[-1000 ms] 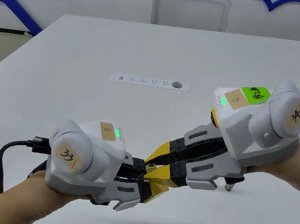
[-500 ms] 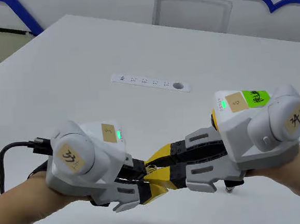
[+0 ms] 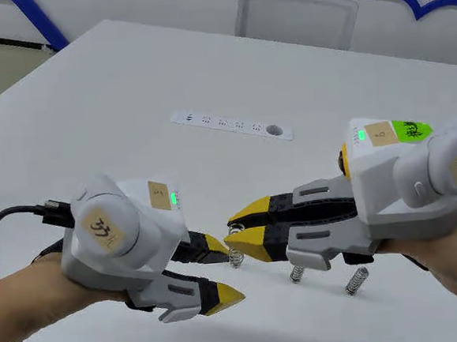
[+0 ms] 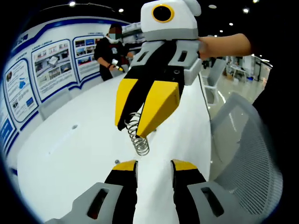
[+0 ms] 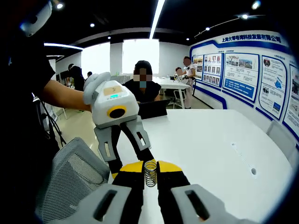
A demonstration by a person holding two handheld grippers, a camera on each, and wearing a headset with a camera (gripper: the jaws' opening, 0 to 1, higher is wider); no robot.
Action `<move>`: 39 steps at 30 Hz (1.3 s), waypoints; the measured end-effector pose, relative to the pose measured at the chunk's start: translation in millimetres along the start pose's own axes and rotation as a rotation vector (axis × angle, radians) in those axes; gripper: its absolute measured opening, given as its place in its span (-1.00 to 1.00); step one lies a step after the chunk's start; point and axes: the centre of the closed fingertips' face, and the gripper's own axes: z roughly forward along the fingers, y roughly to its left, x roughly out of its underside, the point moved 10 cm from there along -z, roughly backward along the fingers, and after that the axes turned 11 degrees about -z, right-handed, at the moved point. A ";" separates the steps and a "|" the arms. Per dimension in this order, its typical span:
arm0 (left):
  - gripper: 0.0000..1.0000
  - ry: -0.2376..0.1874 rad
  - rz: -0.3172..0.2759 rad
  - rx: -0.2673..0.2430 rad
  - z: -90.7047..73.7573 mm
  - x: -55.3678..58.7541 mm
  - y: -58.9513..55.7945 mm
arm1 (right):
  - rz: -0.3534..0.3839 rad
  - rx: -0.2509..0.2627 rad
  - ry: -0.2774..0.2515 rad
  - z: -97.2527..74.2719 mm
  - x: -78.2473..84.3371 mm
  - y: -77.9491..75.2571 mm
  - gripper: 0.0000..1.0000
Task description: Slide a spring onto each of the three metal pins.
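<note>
My right gripper (image 3: 235, 234) is shut on a small metal spring (image 3: 235, 256), which hangs from its yellow tips just above the white table (image 3: 127, 92). The right gripper view has that spring (image 5: 150, 172) standing upright between the closed jaws. Facing it, my left gripper (image 3: 221, 273) is open with nothing between its fingers. The left gripper view looks across its open jaws (image 4: 154, 167) at the right gripper's tips pinching the spring (image 4: 138, 135). Two more springs (image 3: 297, 273) (image 3: 354, 280) stand upright on the table under the right gripper. I cannot tell whether pins are inside them.
A white power strip (image 3: 229, 126) lies mid-table, and a grey chair (image 3: 295, 15) stands at the far edge. A black cable (image 3: 3, 228) trails from the left gripper. A mesh chair (image 4: 252, 154) is close by, and people sit at a table behind (image 5: 142, 79).
The two grippers' tips were together. The left gripper has opened and drawn back to the left, while the right gripper has pulled away to the right with the spring in it.
</note>
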 end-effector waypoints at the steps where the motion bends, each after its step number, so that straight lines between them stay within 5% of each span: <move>1: -0.42 -0.001 -0.004 -0.002 -0.9 0.8 1.0 | 0.008 0.006 0.001 0.4 1.0 -1.8 -0.79; 14: -0.15 -0.028 -0.072 -0.077 -18.7 14.4 20.4 | 0.146 0.174 0.002 19.8 28.4 -31.4 -0.79; 20: -0.12 -0.036 -0.093 -0.102 -23.5 20.6 27.9 | 0.194 0.260 0.052 33.2 53.6 -42.9 -0.79; 28: 0.08 -0.040 -0.109 -0.117 -23.3 26.5 30.4 | 0.265 0.292 0.073 41.5 74.2 -47.9 -0.79; 39: 0.37 -0.060 -0.171 -0.147 -26.8 33.0 32.0 | 0.286 0.272 0.092 49.1 85.6 -46.5 -0.79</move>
